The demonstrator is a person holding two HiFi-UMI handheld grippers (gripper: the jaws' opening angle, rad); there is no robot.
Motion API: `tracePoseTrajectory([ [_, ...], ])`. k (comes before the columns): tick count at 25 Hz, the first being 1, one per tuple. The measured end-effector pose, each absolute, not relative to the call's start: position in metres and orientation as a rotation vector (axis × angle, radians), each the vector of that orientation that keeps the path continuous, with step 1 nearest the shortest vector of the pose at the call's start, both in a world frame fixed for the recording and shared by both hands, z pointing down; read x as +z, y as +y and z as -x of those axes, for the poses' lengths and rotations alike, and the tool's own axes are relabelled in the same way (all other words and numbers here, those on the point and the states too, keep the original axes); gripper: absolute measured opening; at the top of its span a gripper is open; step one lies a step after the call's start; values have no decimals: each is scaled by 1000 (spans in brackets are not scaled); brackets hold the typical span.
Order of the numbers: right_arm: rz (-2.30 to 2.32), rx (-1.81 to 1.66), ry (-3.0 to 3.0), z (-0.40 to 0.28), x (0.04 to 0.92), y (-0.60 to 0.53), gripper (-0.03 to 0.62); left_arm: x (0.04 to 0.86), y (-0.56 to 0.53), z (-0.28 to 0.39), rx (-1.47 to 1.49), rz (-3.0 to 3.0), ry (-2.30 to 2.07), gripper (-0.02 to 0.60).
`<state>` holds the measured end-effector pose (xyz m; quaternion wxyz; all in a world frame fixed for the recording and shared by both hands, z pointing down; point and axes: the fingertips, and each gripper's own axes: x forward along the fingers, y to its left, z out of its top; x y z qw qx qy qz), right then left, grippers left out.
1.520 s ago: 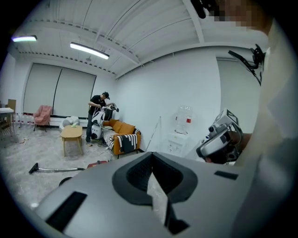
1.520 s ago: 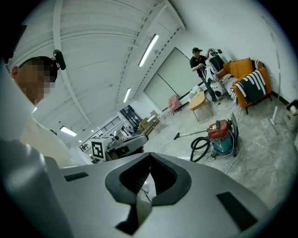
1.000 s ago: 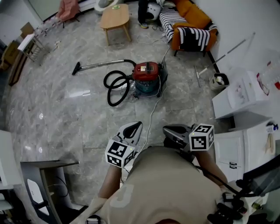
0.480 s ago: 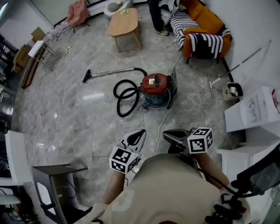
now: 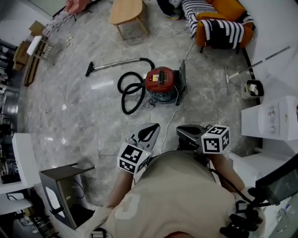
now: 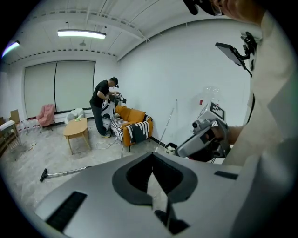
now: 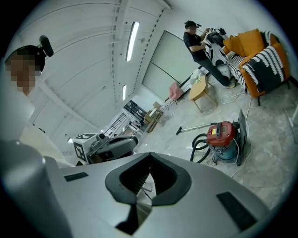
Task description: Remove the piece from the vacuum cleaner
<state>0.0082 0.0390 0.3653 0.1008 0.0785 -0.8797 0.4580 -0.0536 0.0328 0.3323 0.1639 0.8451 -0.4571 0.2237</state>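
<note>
The fingers (image 6: 107,195) of our left gripper (image 6: 152,157) meet tip to tip with nothing between them. The fingers (image 7: 93,200) of our right gripper (image 7: 150,157) are likewise pressed together and empty. We hold both grippers side by side in front of our chest, apart from each other, pointing out over the grey marble-patterned tile floor (image 5: 84,121).

Well ahead of both, on that floor, stands the red-topped, teal-bodied canister vacuum cleaner (image 5: 160,83); neither gripper touches it. Its black hose (image 5: 126,95) coils at its left side as we look and runs on into a slim metal wand (image 5: 116,62), which ends in a black floor nozzle (image 5: 88,70). A white cable (image 5: 170,116) trails from the vacuum cleaner toward us.

Beyond it stand a light wooden oval table (image 5: 125,10) and an orange sofa with a black-and-white striped throw (image 5: 226,28).
</note>
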Motion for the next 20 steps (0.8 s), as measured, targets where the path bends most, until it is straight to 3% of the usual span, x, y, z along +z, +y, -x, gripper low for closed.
tracePoseTrajectory([
  [8,-206,1369,-2582,-19,375,-7,2,338,-8,43,674,-2378,-1313,3],
  [20,-308,1296,-2570,-7,379,-39,2,354,-38,81,687,-2366,-1298,3],
])
